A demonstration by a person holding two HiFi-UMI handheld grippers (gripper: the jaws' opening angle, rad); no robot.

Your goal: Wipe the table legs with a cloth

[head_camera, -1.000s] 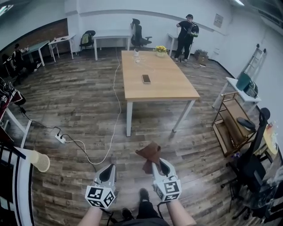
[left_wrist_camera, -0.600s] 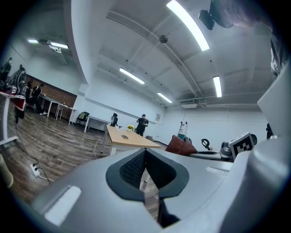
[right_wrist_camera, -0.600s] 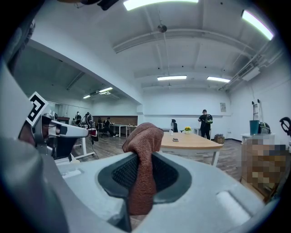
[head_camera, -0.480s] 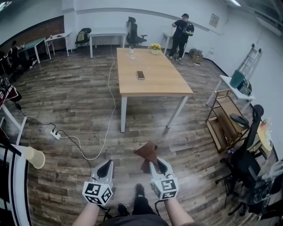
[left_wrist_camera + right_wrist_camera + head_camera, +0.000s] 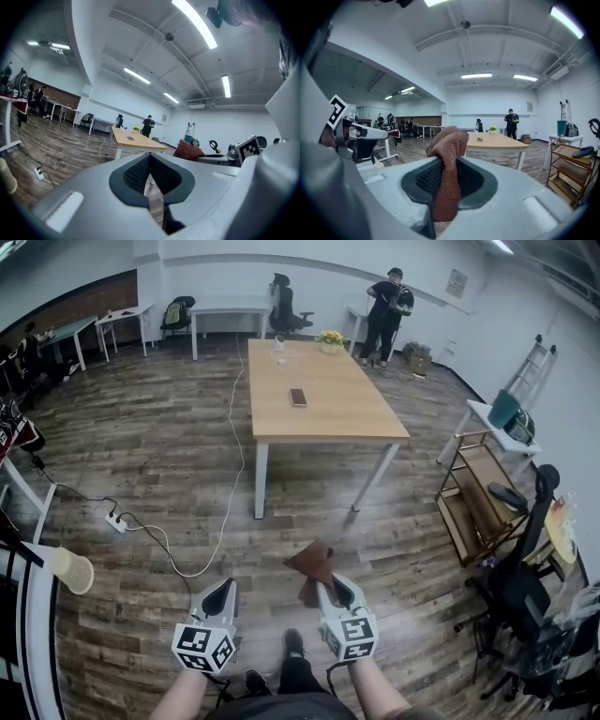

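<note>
A dark wood-plank floor (image 5: 141, 446) is running across an open office room, with white walls closing it at the far side. At the left, a white power strip (image 5: 116, 521) is lying on the boards, and a white cable (image 5: 236, 465) is looping near it and trailing away along the left side of the table. The left gripper (image 5: 219, 590) is hovering low over the floor in front of the person. Its own view is showing the two jaws pressed together at the tips, clenched on nothing. Further out, at centre, a light wooden table (image 5: 328, 418) is standing on white legs. The near-left leg (image 5: 261, 482) and the near-right leg (image 5: 373, 478) are both showing in full. A dark phone (image 5: 298, 397) is lying flat on the tabletop, and a pot of yellow flowers (image 5: 329, 337) is sitting near the far end. The brown cloth (image 5: 312, 563) is not touching either leg. It is hanging well apart from the table, over the bare floor. The right gripper (image 5: 328, 589) is gripping it, and the right gripper view is showing the jaws closed on a fold, with the rest of the fabric bunching up above the pads. Beyond the table's far right corner, a person in dark clothes (image 5: 386, 315) is standing with their back turned. At the right, a wooden shelf cart (image 5: 473, 507) is standing against the wall, and a black office chair (image 5: 525, 577) is sitting just in front of it.
</note>
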